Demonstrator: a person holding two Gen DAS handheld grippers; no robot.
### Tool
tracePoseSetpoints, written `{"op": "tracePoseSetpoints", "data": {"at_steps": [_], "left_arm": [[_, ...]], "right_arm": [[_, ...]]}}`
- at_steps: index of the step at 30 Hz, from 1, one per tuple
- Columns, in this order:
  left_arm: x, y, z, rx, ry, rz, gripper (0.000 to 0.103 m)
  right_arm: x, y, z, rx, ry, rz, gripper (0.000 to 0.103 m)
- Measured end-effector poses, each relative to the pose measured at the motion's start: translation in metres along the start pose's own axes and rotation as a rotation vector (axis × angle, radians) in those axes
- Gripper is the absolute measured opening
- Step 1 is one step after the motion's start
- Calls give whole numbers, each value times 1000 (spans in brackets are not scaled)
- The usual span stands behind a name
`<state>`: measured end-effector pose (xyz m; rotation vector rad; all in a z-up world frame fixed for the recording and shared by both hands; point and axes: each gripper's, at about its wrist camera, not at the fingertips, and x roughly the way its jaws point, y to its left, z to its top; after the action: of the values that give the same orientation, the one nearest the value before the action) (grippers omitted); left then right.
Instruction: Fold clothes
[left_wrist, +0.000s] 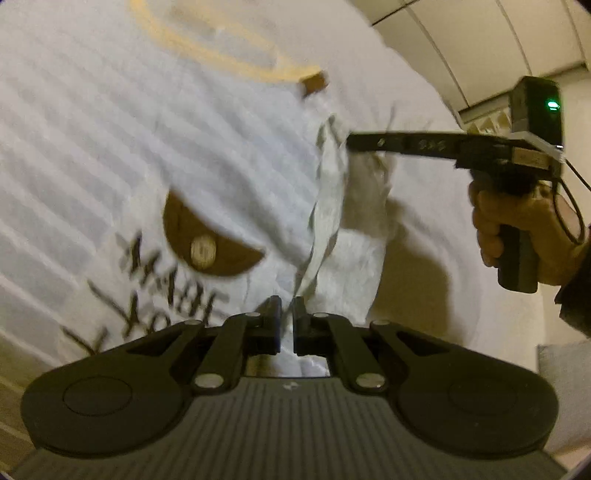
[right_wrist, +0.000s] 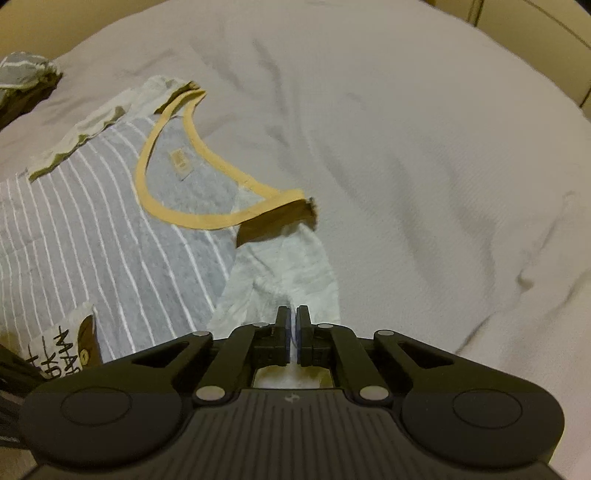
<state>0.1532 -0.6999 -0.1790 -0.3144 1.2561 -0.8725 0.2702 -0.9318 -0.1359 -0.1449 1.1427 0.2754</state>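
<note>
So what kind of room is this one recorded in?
Most likely a bedroom. The striped shirt lies spread on a wide, soft white bedcover with creases, more clothes are heaped at its far corner, and pale cupboard doors stand behind.

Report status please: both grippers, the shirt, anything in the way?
Left gripper and right gripper: jaws shut on striped shirt, at its pale sleeve. Shirt flat on bed. Nothing in the way.
</note>
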Motion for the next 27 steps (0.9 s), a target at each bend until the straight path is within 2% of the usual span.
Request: {"op": "tracePoseSetpoints", "data": {"at_steps": [2, 4, 5, 6, 8, 11, 13, 15, 17, 19, 21, 24, 25, 27], "left_arm": [[-7, -10, 9, 56, -34, -9, 2], [-4, -16, 16, 86, -38, -39, 2], [1, -19, 21, 93, -29, -55, 5], [7, -21, 24, 95, -10, -70, 16], [25, -23, 29, 98, 48, -74, 29], [47, -23, 35, 103, 109, -71, 31], [52, -25, 35, 107, 124, -86, 30], [49, -29, 37, 133, 125, -112, 13], [46, -32, 36, 160, 133, -129, 10], [44, -34, 34, 172, 137, -130, 3], [39, -36, 31, 197, 100, -103, 0], [20, -47, 26, 276, -62, -30, 0], [18, -48, 23, 303, -78, 0, 0], [28, -39, 16, 275, -22, 41, 0]], "right_arm": [[-9, -5, -1, 47, -35, -23, 12], [-19, -13, -5, 124, -67, -40, 14], [-23, -16, -8, 165, -75, -46, 15], [-27, -19, -11, 202, -82, -50, 15], [-35, -23, -20, 259, -95, -52, 16], [-43, -22, -32, 286, -100, -53, 16], [-44, -22, -39, 294, -93, -52, 16], [-45, -21, -48, 302, -84, -51, 16], [-45, -20, -57, 316, -76, -50, 16], [-44, -22, -64, 339, -71, -45, 16], [-44, -22, -71, 356, -67, -38, 16], [-45, -19, -77, 357, -62, -33, 16], [-44, -19, -79, 361, -61, -30, 16], [-43, -17, -83, 372, -55, -25, 16]]}}
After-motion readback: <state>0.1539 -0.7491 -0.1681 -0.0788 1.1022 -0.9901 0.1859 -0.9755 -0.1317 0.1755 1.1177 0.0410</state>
